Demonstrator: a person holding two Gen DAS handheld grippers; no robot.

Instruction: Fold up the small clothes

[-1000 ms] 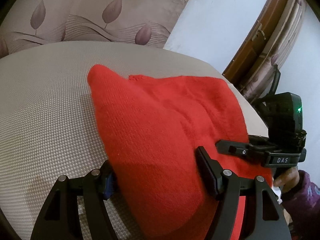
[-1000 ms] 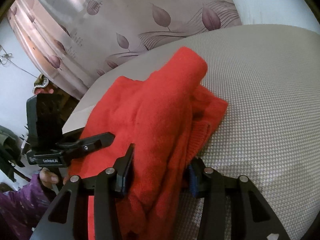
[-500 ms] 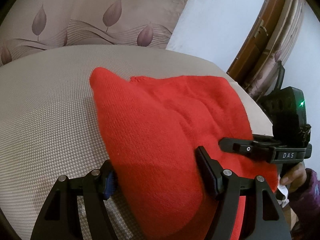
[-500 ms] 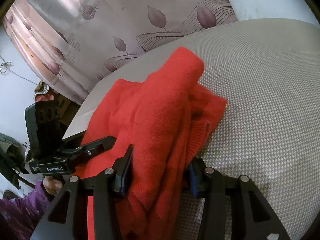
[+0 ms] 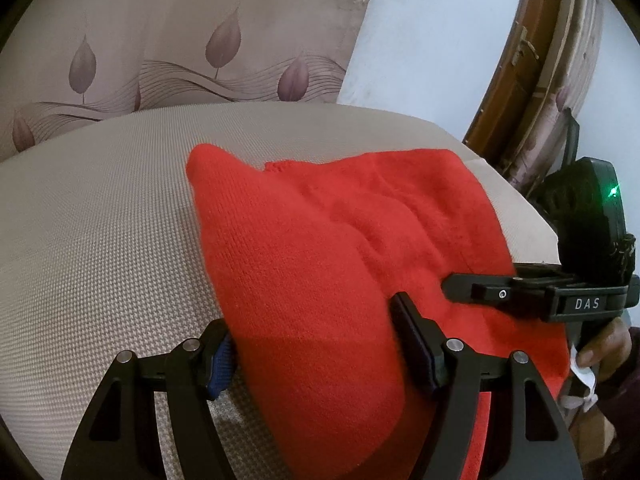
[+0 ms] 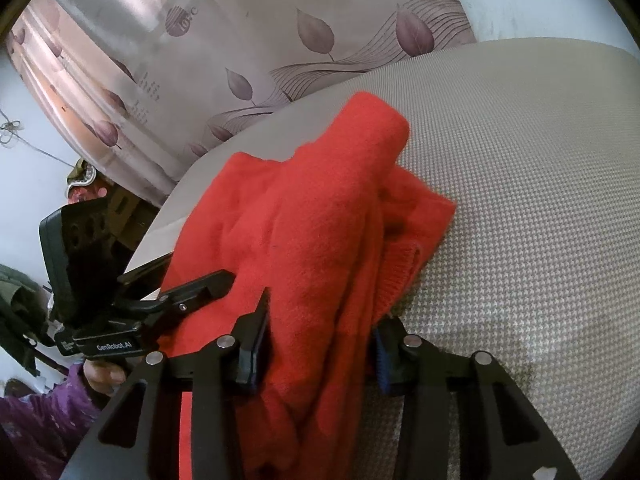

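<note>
Each tool grips a bunched near edge of the red knit garment (image 5: 320,264): the left tool (image 5: 316,354) and the right tool (image 6: 320,344) both have cloth clamped between their jaws. It looks like a fold in mid-carry; the next move probably calls for laying the held edge forward, evenly. The garment drapes over the grey woven worktop (image 5: 100,216), leaf-patterned curtain (image 5: 180,40) behind.

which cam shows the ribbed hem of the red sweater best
The right wrist view: the ribbed hem shows beside the right gripper. In the left wrist view the sweater shows only smooth knit; no hem is visible.
</note>
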